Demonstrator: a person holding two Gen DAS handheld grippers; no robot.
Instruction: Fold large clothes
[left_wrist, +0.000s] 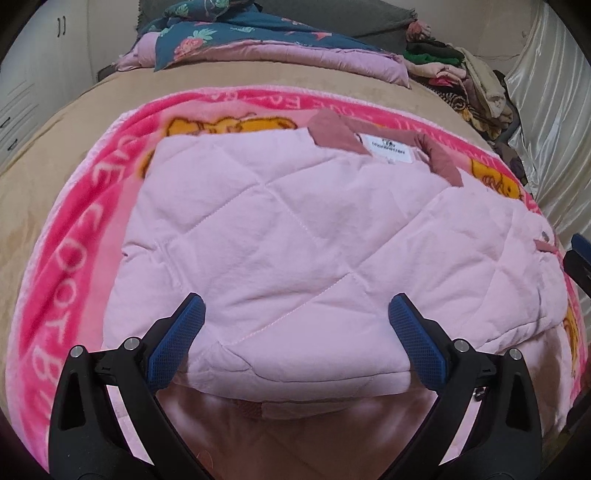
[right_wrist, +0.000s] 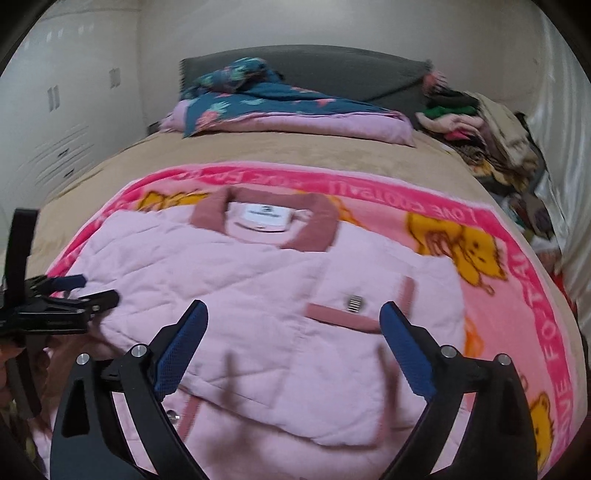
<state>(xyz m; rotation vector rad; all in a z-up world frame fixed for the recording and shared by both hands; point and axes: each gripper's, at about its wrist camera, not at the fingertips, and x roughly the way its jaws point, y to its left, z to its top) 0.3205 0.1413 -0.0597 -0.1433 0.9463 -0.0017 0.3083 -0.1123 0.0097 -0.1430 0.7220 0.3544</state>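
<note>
Both pairs of blue-padded fingers (left_wrist: 413, 343) are spread wide, with nothing pinched between them. The left gripper (left_wrist: 295, 343) is held over the near hem of the pink quilted jacket (left_wrist: 295, 229), and the right gripper (right_wrist: 295, 347) is held over its right half, near the chest pocket (right_wrist: 354, 314); whether any pad touches the cloth cannot be told.

The jacket is laid on a pink bear-print blanket (left_wrist: 74, 266) spread over the near part of a bed (right_wrist: 258, 155) with a tan cover. Its collar (right_wrist: 266, 218) is pointed to the far side, toward the headboard, and its hem to the near side, so the long axis is run from near to far. The white neck label (right_wrist: 264, 214) is seen inside the collar.

The fabric is pale pink, stitched in a diamond pattern, with dusty-rose trim at the collar and along the pocket edge. A small metal badge (right_wrist: 352, 304) is fixed on the pocket. In the left wrist view a folded panel is seen lying across the left part of the front.

The near hem is partly covered by the gripper bodies in both views. The right wrist view is blurred, so the label print and the blanket lettering are hard to read. At its left edge the left gripper is seen side-on, partly cut off. Far off, a floral quilt (right_wrist: 258, 99) and a heap of clothes (right_wrist: 480, 122) are seen.
</note>
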